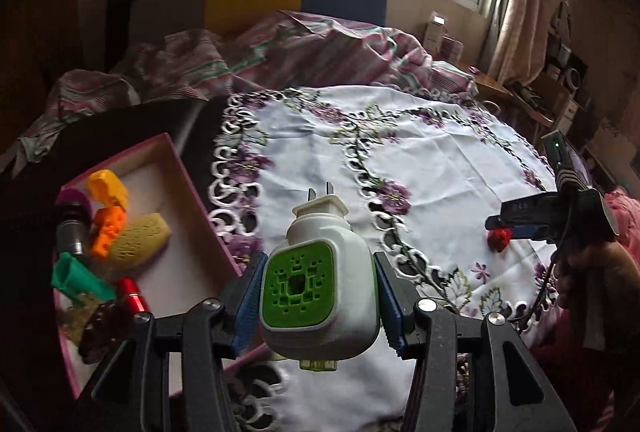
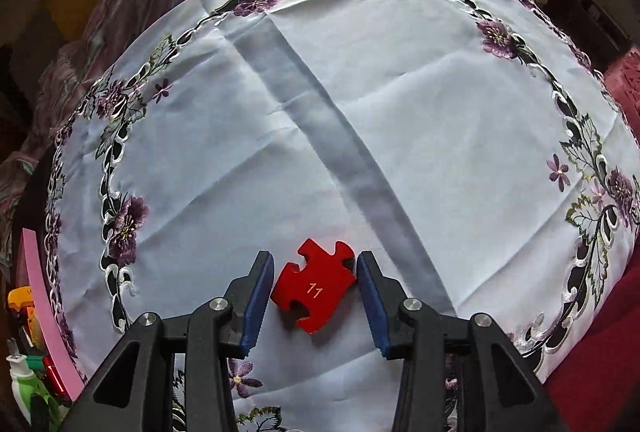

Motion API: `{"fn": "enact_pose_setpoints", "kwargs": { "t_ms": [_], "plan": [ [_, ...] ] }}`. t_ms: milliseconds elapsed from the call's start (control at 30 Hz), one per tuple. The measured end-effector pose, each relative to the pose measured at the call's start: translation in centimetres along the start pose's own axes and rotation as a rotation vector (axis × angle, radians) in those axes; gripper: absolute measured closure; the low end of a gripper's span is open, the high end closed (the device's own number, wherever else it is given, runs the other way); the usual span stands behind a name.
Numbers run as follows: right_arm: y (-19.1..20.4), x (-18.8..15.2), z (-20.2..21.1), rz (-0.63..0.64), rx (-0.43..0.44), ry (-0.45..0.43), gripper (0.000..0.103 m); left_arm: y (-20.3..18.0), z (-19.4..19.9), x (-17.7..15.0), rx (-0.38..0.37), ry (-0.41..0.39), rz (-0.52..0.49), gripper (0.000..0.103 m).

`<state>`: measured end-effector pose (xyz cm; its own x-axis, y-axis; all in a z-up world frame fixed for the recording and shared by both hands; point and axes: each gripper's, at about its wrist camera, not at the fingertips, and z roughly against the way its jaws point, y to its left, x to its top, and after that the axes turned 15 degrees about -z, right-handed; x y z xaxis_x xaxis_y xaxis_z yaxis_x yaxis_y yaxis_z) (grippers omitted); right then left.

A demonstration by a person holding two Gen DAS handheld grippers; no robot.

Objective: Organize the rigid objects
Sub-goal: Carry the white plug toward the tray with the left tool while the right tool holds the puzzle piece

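White-green plug-in device (image 1: 318, 282) in left claw (image 1: 320, 302); right claw (image 2: 316, 298) open around red puzzle piece (image 2: 314, 286).

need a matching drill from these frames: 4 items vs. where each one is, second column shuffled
Items:
1. plug-in device
2. red puzzle piece
3. orange block
4. tablecloth

Places:
A. inside the pink box
B. on the cloth, between the right gripper fingers
C. between the left gripper fingers
D. spread over the table

Pairs: 1-C, 2-B, 3-A, 4-D
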<state>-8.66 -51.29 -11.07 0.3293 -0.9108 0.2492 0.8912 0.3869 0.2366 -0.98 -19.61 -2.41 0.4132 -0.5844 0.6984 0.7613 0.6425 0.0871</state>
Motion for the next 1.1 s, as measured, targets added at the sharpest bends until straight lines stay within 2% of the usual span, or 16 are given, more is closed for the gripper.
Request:
{"fn": "enact_pose_setpoints", "kwargs": {
  "t_ms": [233,367,500,633,800,933,1100],
  "plan": [
    [2.0,-0.9,0.1,0.109,-0.014,-0.025,0.063,1.6,0.7,-0.8,0.042,0.0,0.04,0.051],
    [4.2,-2.3,0.9,0.221,0.073,-0.023,0.063,2.5,1.0,-1.3,0.06,0.003,0.058,0.051],
    [7.4,-4.6,0.7,0.361,0.129,0.037,0.063,3.6,1.3,-1.9,0.082,0.007,0.079,0.051],
    [11.2,-6.5,1.1,0.46,0.165,-0.001,0.063,5.1,2.2,-2.7,0.127,0.006,0.107,0.051],
    [13.9,-7.7,-0.4,0.528,0.166,-0.041,0.063,8.0,4.1,-3.9,0.219,-0.003,0.159,0.051],
    [14.3,-8.1,-1.5,0.56,0.147,-0.053,0.064,10.3,5.4,-5.0,0.29,0.008,0.211,0.051],
    [14.1,-8.0,-1.7,0.541,0.157,-0.039,0.064,12.0,6.3,-6.6,0.343,0.032,0.259,0.051]
  ]
}}
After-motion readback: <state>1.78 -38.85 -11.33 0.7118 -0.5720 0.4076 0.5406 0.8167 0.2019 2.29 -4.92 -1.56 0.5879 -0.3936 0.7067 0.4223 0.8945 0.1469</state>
